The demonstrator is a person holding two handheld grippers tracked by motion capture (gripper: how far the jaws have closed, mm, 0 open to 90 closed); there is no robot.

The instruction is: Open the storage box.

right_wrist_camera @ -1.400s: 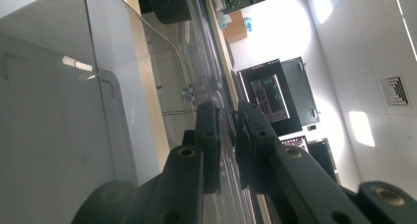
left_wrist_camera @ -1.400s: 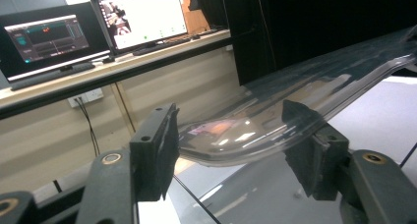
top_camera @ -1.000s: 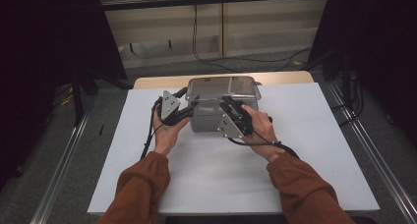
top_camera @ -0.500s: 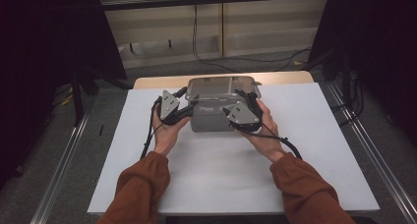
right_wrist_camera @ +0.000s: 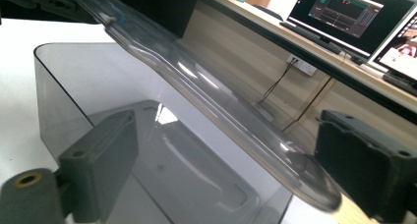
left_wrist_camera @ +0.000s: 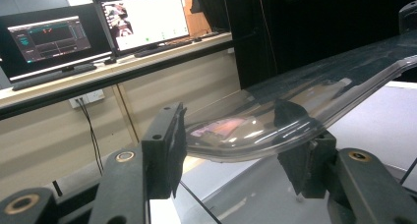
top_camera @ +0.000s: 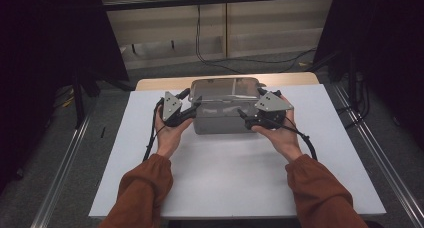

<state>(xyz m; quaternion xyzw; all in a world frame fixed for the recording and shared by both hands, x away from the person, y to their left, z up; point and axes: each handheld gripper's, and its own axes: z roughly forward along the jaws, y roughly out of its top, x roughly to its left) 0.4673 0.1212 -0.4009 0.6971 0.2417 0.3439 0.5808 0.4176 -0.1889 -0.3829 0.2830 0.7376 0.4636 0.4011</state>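
Box (top_camera: 223,113) sits at the table's (top_camera: 150,188) far edge. Left gripper (top_camera: 192,104) pinches its rim; right gripper (top_camera: 250,108) has just been opening, jaws straddling the rim ungripped. One-sided lifting would likely tip it.

A lidded box (top_camera: 225,110) sits at the far middle of the worktop (top_camera: 235,183), between the left hand-held gripper (top_camera: 186,107) and the right hand-held gripper (top_camera: 252,109).

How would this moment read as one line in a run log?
left gripper: jaws astride bin lid | right gripper: open, jaws just opening beside lid rim | clear bin: on table
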